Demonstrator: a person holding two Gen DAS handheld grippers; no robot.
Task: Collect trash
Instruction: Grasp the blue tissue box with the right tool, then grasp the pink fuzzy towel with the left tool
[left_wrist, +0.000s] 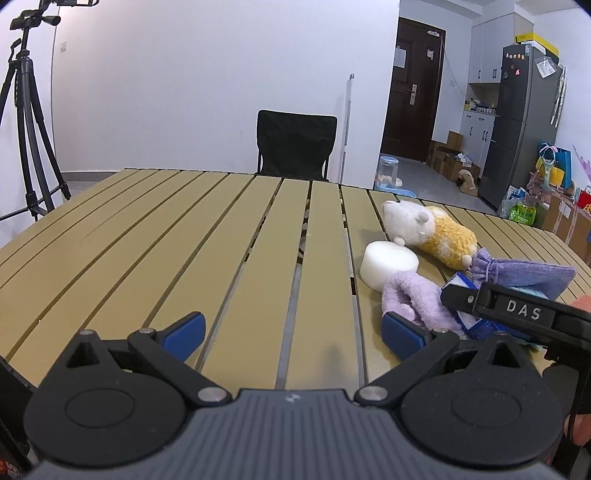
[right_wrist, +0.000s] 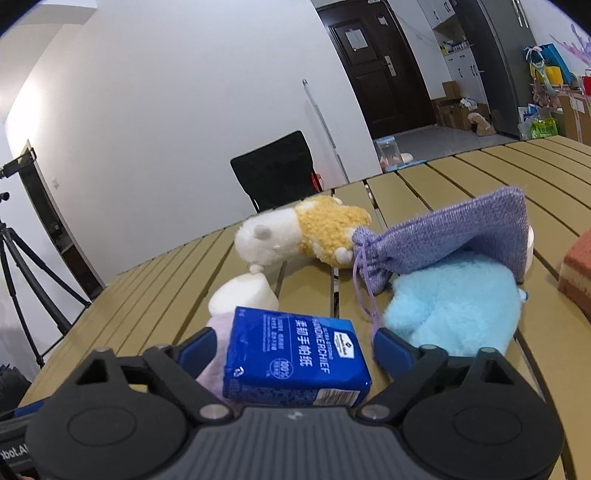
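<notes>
A blue handkerchief tissue pack lies between the fingers of my right gripper. The jaws stand open, with a small gap at each side of the pack. Under its left side lies a lavender fluffy cloth. In the left wrist view the same pack and cloth lie at the right, partly hidden by the right gripper's black housing. My left gripper is open over bare table slats with nothing between its fingers.
On the slatted tan table are a white foam cylinder, a white and yellow plush hamster, a purple drawstring pouch, a light blue fluffy item and an orange block. A black chair stands behind.
</notes>
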